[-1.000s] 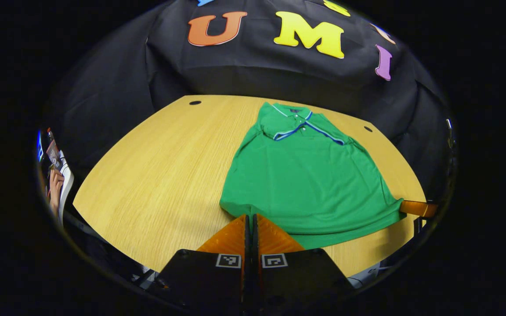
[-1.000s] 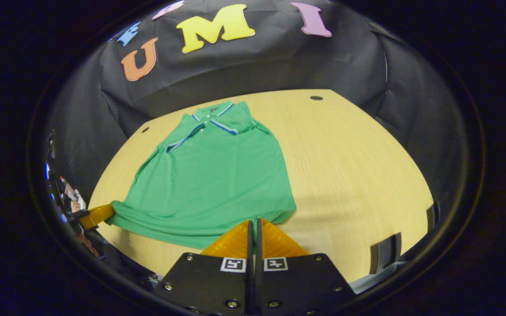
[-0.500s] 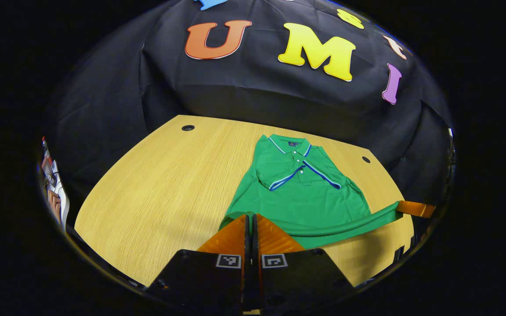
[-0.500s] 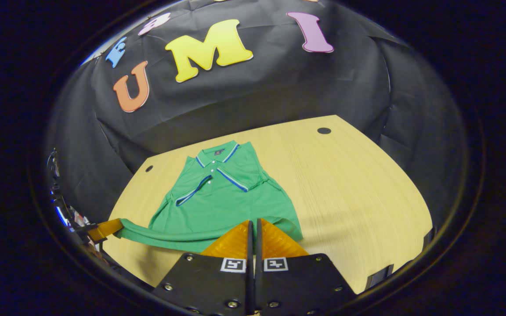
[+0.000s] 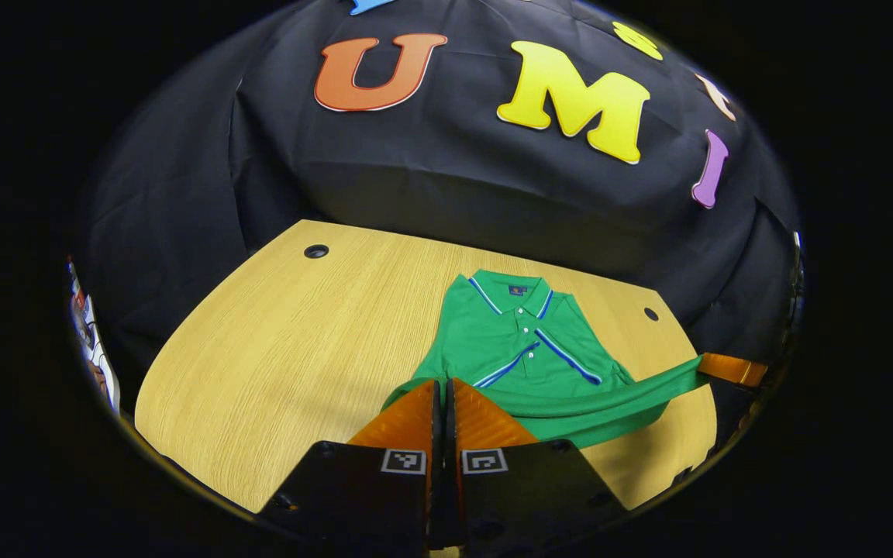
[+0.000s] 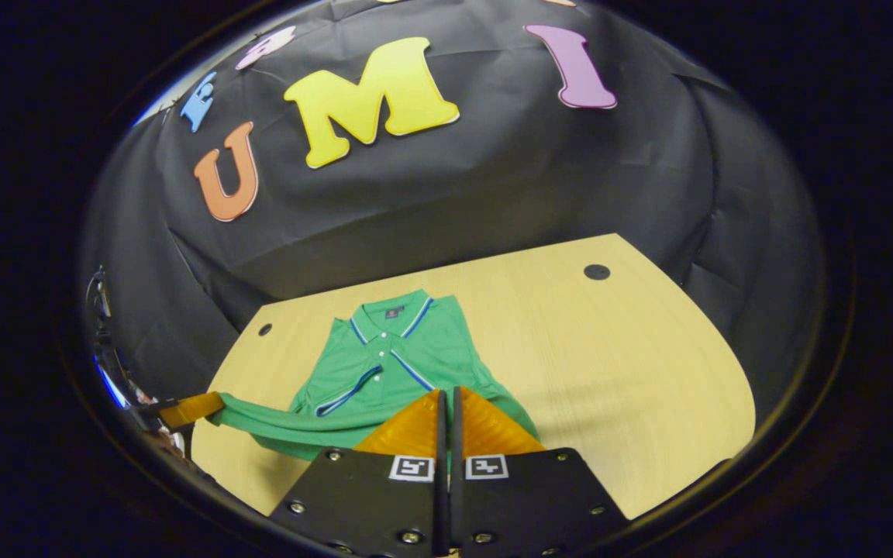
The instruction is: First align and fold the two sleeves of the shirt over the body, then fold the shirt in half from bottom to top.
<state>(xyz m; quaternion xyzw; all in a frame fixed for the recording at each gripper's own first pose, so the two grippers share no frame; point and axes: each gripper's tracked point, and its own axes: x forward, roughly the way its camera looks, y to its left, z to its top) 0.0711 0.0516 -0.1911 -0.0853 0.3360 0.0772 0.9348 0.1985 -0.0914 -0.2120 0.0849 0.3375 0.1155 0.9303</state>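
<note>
A green polo shirt (image 5: 516,341) with blue-and-white trim lies collar-far on the wooden table (image 5: 276,364), both sleeves folded in over its body. My left gripper (image 5: 440,381) is shut on the hem's left corner, held off the table. The right gripper (image 5: 729,368) pinches the other corner, and the hem (image 5: 601,399) hangs as a taut band between them above the shirt's lower half. In the right gripper view my right gripper (image 6: 446,390) is shut on its corner of the shirt (image 6: 392,356), and the left gripper (image 6: 187,408) shows at the far left.
The table (image 6: 617,364) has small round cable holes (image 5: 315,251) (image 5: 651,314) (image 6: 595,272) near its far corners. Black cloth walls close behind it. Bare wood lies to either side of the shirt.
Both grippers have lifted the hem and carried it toward the collar, so the lower shirt now doubles over. The visible flat part of the shirt has shrunk.
</note>
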